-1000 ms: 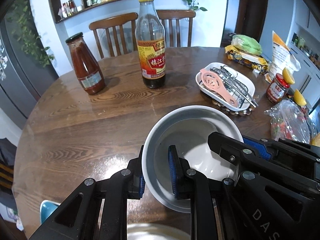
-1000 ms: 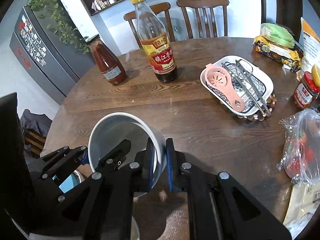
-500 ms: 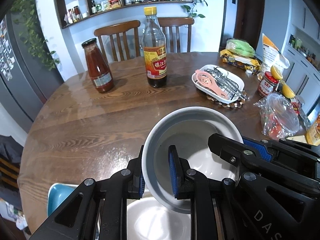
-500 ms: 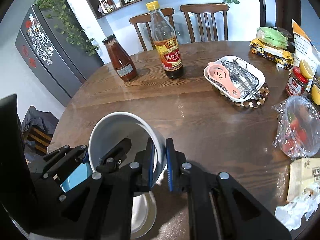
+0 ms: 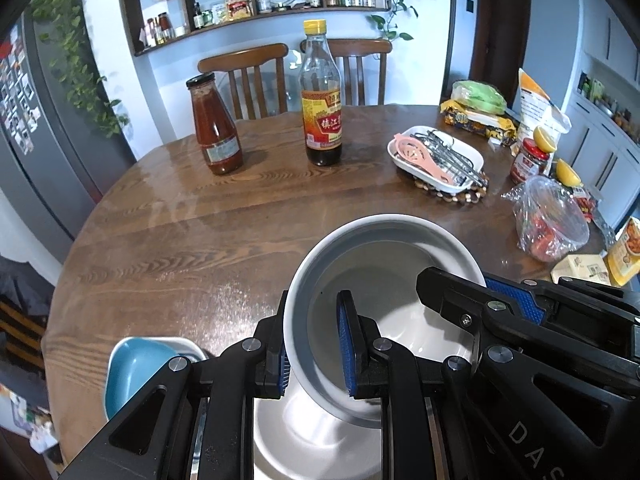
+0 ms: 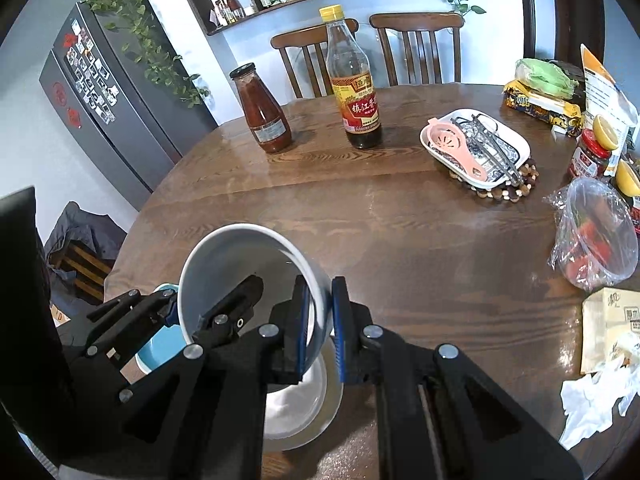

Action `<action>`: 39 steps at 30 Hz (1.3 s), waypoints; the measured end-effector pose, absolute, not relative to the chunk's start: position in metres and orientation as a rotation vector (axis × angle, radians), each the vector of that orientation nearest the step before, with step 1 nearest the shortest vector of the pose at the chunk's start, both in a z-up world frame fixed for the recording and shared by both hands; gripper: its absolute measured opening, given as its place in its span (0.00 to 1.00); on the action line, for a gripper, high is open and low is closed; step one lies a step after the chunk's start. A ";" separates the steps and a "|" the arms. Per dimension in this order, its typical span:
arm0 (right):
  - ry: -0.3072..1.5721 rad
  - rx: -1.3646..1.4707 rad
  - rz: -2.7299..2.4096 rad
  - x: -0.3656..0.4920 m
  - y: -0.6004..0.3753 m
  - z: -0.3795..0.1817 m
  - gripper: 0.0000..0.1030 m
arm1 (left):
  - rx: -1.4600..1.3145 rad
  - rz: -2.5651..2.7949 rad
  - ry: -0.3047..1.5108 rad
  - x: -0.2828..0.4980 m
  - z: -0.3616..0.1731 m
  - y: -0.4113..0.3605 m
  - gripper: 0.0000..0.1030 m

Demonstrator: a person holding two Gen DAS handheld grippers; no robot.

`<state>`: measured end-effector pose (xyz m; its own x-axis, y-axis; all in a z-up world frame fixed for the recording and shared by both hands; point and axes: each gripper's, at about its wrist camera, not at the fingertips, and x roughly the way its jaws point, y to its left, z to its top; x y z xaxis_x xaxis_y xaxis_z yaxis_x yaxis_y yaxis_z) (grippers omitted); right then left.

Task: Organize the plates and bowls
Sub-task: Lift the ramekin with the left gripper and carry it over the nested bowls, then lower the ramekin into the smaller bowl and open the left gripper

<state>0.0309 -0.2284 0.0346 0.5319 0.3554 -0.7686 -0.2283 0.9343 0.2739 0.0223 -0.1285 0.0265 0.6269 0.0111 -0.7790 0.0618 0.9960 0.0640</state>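
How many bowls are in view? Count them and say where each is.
3. A grey bowl is held by both hand-held grippers; a white bowl sits under it; a blue bowl sits left of that. More may be hidden.

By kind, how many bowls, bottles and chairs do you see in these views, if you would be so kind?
Bowls: 3 (grey bowl, white bowl, blue bowl)
Bottles: 2 (sauce bottle, vinegar bottle)
Chairs: 2 (left chair, right chair)
Total: 7
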 end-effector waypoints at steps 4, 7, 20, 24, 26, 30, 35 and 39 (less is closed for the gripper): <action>0.952 0.144 0.351 0.021 -0.226 0.032 0.12 | 0.086 -0.028 0.894 0.014 0.024 -0.126 0.20; 0.958 0.142 0.352 0.016 -0.225 0.028 0.12 | 0.086 -0.027 0.898 0.008 0.021 -0.124 0.20; 1.006 0.153 0.363 0.002 -0.220 0.009 0.12 | 0.093 -0.016 0.948 -0.005 0.004 -0.121 0.20; 1.025 0.153 0.369 0.000 -0.217 0.003 0.12 | 0.092 -0.012 0.967 -0.007 -0.003 -0.118 0.20; 1.036 0.155 0.372 0.001 -0.216 0.000 0.12 | 0.093 -0.011 0.980 -0.006 -0.005 -0.117 0.20; 1.056 0.154 0.376 0.002 -0.213 -0.006 0.12 | 0.092 -0.008 0.997 -0.006 -0.011 -0.115 0.20; 1.083 0.158 0.385 0.004 -0.210 -0.015 0.12 | 0.092 -0.004 1.028 -0.005 -0.020 -0.110 0.20; 1.116 0.162 0.390 0.008 -0.206 -0.025 0.13 | 0.090 -0.006 1.060 -0.003 -0.027 -0.108 0.20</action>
<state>0.0075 -0.2063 -0.0250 0.3801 0.3838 -0.8416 -0.2234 0.9210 0.3191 -0.0030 -0.1080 -0.0272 0.4894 0.0388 -0.8712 0.0483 0.9963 0.0714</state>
